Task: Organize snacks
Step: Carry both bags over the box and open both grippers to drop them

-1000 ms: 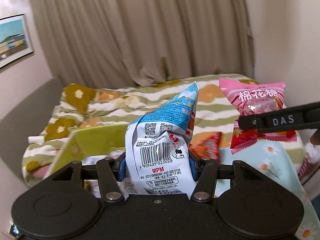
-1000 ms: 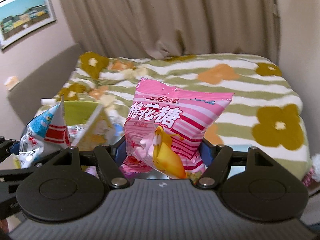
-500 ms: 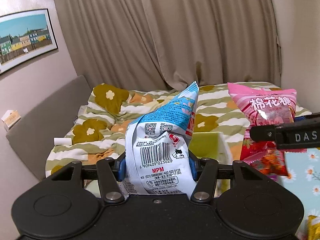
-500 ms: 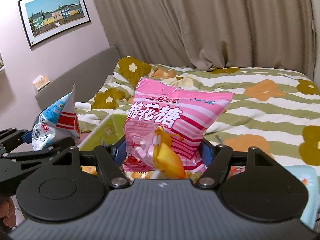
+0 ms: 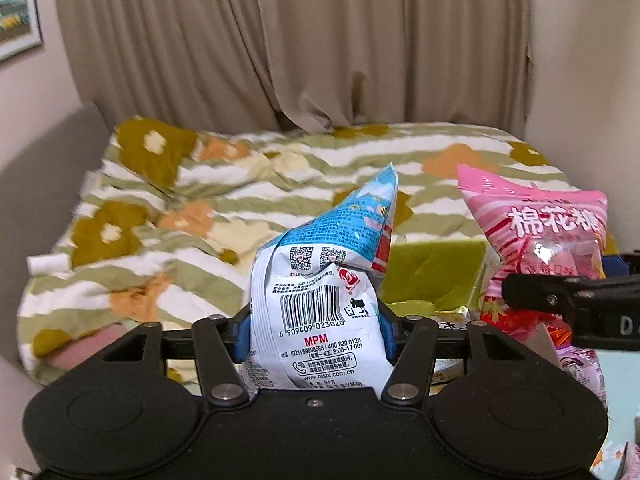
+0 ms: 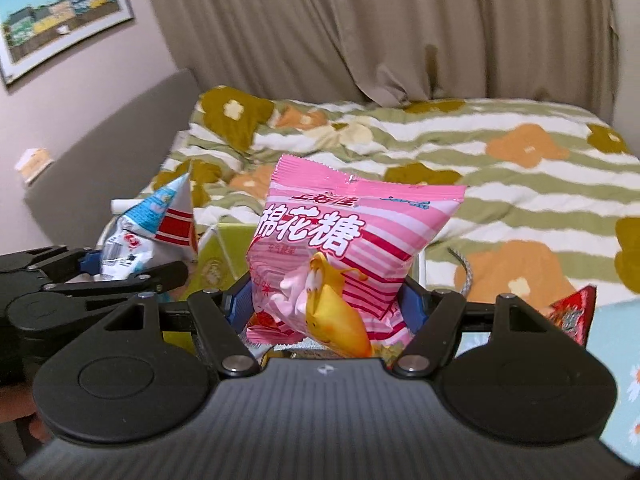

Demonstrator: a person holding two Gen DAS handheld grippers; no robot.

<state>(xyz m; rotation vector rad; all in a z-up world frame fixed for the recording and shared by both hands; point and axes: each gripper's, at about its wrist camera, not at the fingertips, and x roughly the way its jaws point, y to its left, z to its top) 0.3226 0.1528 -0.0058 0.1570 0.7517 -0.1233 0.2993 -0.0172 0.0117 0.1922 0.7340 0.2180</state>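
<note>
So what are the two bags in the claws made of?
Blue bag: thin glossy plastic film, by its creases and printed barcode. Pink bag: likely the same shiny film, with a crimped top seal and a puffy body.

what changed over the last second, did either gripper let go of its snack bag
No. The left gripper is still shut on the blue and white bag, the right gripper on the pink bag. Both cameras tilted up, then partly back down, so the curtain fills more of the view. The green box stays below the bags.

Left gripper [image 5: 316, 334] and right gripper [image 6: 326, 306] level, side by side, jaws clamped.
</note>
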